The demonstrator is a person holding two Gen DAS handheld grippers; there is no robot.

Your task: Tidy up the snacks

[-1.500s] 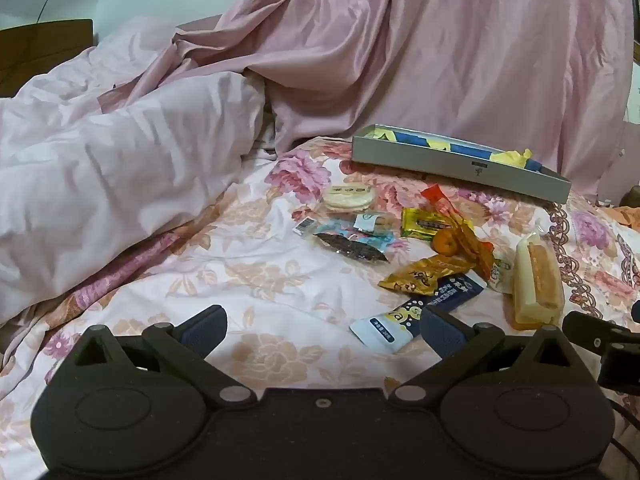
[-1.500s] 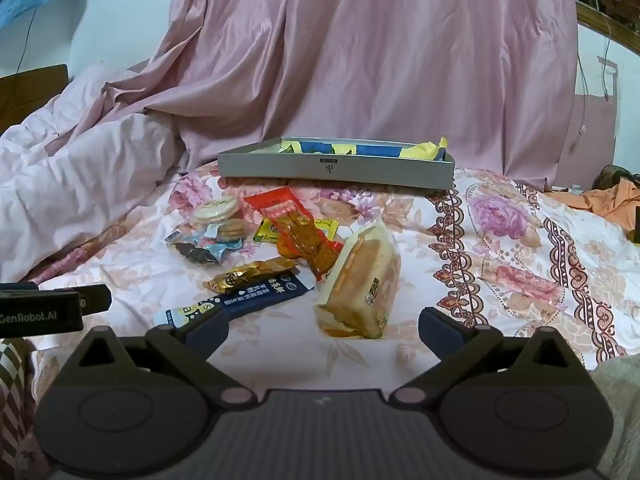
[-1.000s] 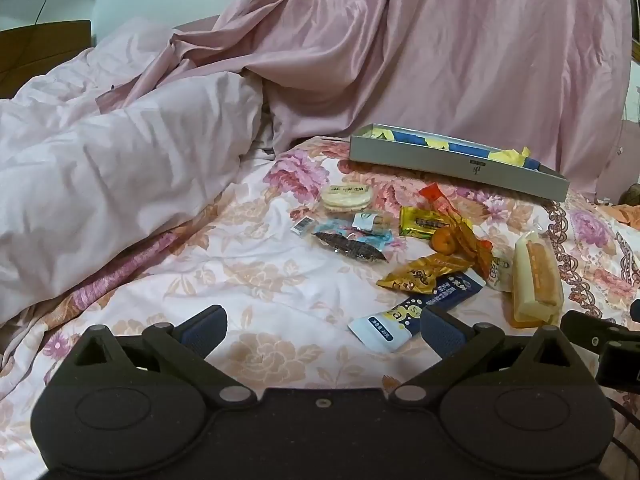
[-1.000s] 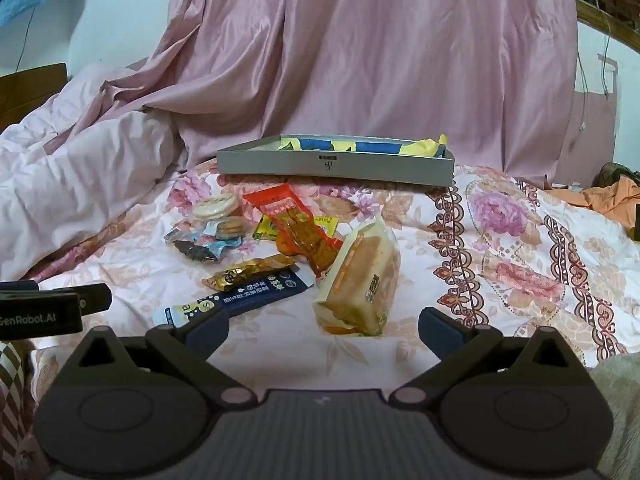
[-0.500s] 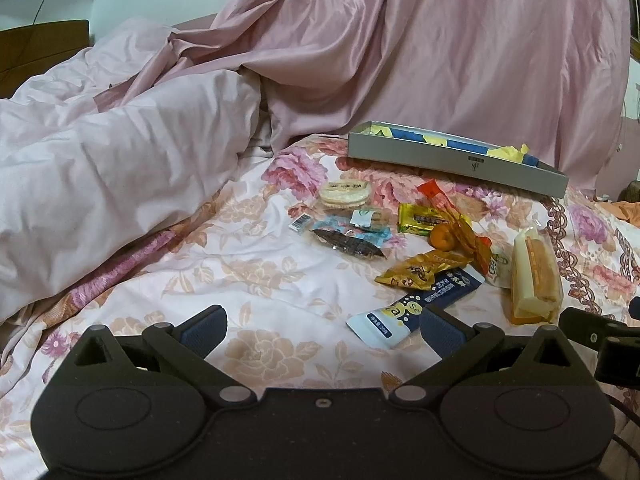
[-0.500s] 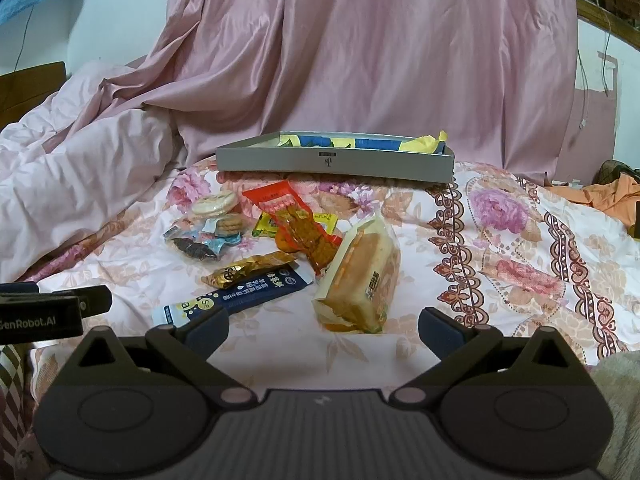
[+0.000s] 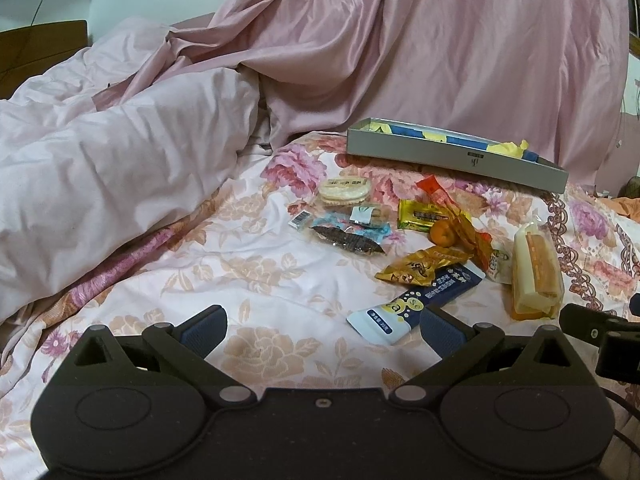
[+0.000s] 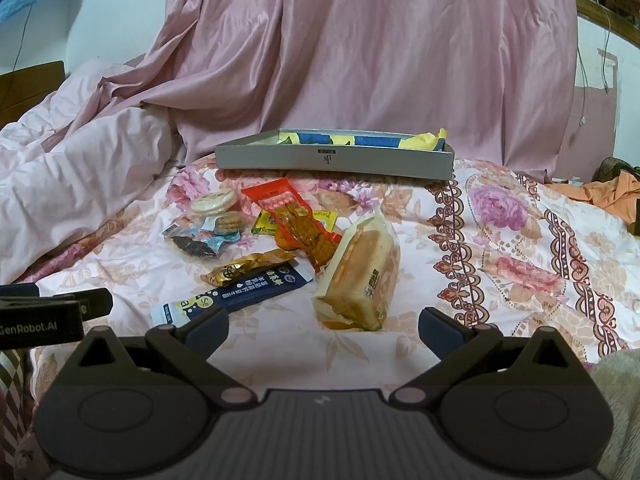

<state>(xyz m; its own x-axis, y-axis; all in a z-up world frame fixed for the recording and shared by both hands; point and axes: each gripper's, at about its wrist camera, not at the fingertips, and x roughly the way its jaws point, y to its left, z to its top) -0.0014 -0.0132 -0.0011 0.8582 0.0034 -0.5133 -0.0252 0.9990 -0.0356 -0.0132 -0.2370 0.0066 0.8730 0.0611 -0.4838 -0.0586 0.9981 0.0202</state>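
Note:
Several wrapped snacks lie on a floral bedsheet: a bread loaf pack (image 8: 362, 276) (image 7: 536, 268), a dark blue sachet (image 8: 240, 290) (image 7: 424, 294), a gold packet (image 8: 248, 266) (image 7: 424, 264), a red sausage pack (image 8: 296, 220) (image 7: 456, 216), round crackers (image 8: 214, 202) (image 7: 344, 192). A grey tray (image 8: 334, 160) (image 7: 456, 158) with blue and yellow items stands behind them. My left gripper (image 7: 322, 326) is open and empty, near the blue sachet. My right gripper (image 8: 322, 326) is open and empty, just in front of the bread.
A pink duvet (image 7: 112, 160) is heaped at the left. A pink curtain (image 8: 360, 48) hangs behind the tray. Orange cloth (image 8: 612, 196) lies at the far right. The other gripper's tip shows at each view's edge (image 8: 56, 308) (image 7: 596, 328).
Both grippers have edged slightly forward toward the snacks. Nothing was taken hold of; the jaws stay open.

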